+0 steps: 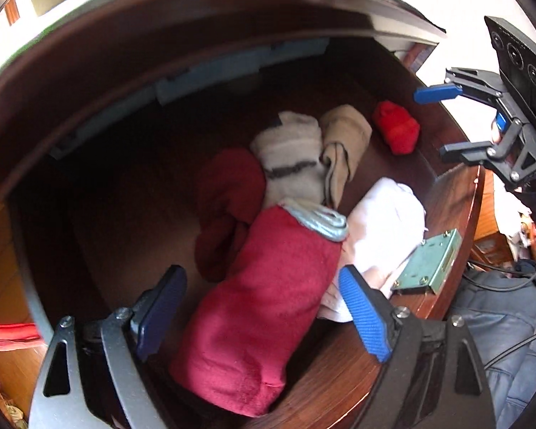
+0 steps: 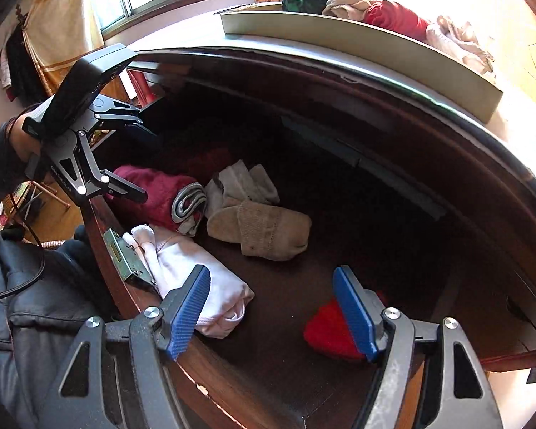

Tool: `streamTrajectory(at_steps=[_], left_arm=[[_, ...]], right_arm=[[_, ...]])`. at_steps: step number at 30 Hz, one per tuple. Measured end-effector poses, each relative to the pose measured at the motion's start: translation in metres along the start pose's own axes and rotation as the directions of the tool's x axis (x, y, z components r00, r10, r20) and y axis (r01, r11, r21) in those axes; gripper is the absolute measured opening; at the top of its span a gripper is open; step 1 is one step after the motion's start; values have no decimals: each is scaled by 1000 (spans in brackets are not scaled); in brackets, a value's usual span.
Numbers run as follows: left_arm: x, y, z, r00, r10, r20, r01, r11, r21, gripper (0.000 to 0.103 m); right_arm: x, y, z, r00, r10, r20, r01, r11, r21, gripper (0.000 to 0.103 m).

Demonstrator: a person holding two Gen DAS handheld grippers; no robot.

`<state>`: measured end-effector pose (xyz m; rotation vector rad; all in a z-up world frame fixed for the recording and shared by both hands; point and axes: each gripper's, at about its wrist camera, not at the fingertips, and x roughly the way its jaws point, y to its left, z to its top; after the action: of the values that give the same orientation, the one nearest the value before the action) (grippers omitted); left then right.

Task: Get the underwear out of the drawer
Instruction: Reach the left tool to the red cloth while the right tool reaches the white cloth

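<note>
Underwear [image 1: 264, 296], a fuzzy crimson roll with a grey waistband, lay near the front of the dark wooden drawer [image 2: 153, 307] among rolled socks [image 2: 264, 230]. Left gripper [image 1: 261, 307] straddled it unclenched; right gripper [image 2: 271, 307] hung released.

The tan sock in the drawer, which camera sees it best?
The right wrist view. There the tan sock lies whole and in the open on the dark drawer floor, with nothing covering it. In the left wrist view it is farther back, looks smaller, and is squeezed against the cream striped sock, so less of it shows.
</note>
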<state>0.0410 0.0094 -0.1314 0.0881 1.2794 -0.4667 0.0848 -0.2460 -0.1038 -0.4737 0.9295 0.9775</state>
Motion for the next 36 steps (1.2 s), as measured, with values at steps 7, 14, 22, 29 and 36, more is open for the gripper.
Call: streamTrajectory(at_steps=[7, 14, 22, 29, 36], left_arm=[[11, 3, 4, 997, -51, -64, 49, 999, -24, 85], [21, -1, 4, 988, -69, -140, 72, 997, 15, 69], [30, -4, 9, 984, -67, -167, 76, 996, 46, 60], [34, -6, 14, 982, -73, -172, 83, 995, 52, 60], [40, -6, 18, 980, -70, -184, 82, 995, 59, 63]], right_arm=[[16, -2, 3, 998, 32, -55, -32, 999, -4, 73], [34, -1, 4, 988, 75, -137, -79, 996, -28, 73], [62, 12, 17, 940, 180, -291, -215, 972, -96, 57], [92, 21, 29, 871, 257, -418, -323, 942, -94, 52], [121, 27, 34, 830, 259, -494, -346, 934, -91, 28]])
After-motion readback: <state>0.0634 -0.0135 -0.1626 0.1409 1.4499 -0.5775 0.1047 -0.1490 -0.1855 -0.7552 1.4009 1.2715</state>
